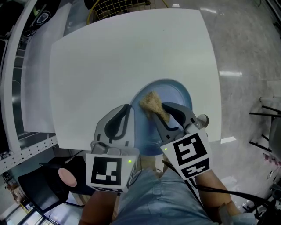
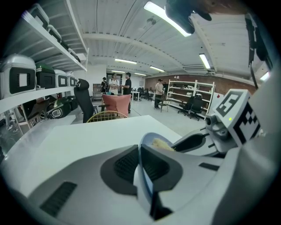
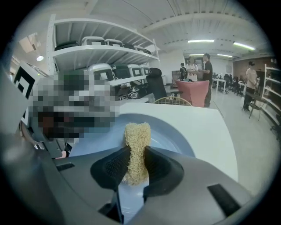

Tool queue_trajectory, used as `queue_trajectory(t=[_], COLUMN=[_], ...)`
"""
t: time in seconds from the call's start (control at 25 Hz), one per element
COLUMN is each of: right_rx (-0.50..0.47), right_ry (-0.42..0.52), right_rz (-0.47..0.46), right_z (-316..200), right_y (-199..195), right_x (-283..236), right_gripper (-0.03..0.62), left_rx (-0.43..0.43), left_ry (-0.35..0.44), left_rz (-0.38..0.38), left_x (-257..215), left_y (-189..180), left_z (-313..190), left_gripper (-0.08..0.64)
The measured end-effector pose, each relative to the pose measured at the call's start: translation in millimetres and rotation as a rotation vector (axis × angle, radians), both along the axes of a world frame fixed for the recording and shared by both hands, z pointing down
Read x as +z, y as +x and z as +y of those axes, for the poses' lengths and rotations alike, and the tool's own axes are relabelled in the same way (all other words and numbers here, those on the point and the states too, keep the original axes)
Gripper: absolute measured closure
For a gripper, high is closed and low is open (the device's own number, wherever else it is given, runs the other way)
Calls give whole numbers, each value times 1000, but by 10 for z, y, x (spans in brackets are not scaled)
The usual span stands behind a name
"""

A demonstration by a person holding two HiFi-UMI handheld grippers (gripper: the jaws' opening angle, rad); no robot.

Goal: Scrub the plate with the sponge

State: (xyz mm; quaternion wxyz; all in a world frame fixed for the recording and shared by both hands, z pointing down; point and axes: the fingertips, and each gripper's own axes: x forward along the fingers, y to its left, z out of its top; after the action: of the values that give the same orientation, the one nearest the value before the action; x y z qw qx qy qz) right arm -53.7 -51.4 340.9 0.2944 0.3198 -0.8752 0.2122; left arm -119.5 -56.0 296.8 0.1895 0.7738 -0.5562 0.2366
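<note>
A pale blue plate [image 1: 169, 94] is held tilted above the near edge of the white table [image 1: 109, 70]. My left gripper [image 1: 130, 117] is shut on the plate's left rim [image 2: 139, 154]; the rim runs edge-on between its jaws. My right gripper [image 1: 164, 116] is shut on a tan fibrous sponge [image 1: 154, 105], whose free end lies against the plate's inner face. In the right gripper view the sponge [image 3: 136, 147] stands squeezed between the dark pads [image 3: 115, 166], with the plate [image 3: 171, 138] behind it. The right gripper [image 2: 193, 143] and sponge [image 2: 160, 143] show past the rim in the left gripper view.
A wire basket [image 1: 120, 8] stands past the table's far edge. Metal shelving [image 1: 17, 88] runs along the left side. Polished floor [image 1: 250, 57] lies to the right. Shelves with equipment [image 3: 105, 66], chairs and standing people [image 3: 197, 68] fill the room beyond.
</note>
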Motion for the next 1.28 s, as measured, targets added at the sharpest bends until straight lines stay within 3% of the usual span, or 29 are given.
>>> queue_trajectory(t=[0.52, 0.88, 1.28], right_rx=[-52, 14, 116], right_ry=[-64, -105, -111], right_rz=[-32, -14, 44], right_z=[497, 620, 366], right_y=[-46, 264, 727], right_x=[134, 330, 441], right_gripper=[485, 485, 485], left_rx=[-4, 6, 20], left_ry=[4, 1, -7], left_rz=[-20, -40, -45], left_x=[55, 80, 76], left_y=[-67, -42, 77], left_z=[33, 57, 81], left_gripper=[534, 534, 534])
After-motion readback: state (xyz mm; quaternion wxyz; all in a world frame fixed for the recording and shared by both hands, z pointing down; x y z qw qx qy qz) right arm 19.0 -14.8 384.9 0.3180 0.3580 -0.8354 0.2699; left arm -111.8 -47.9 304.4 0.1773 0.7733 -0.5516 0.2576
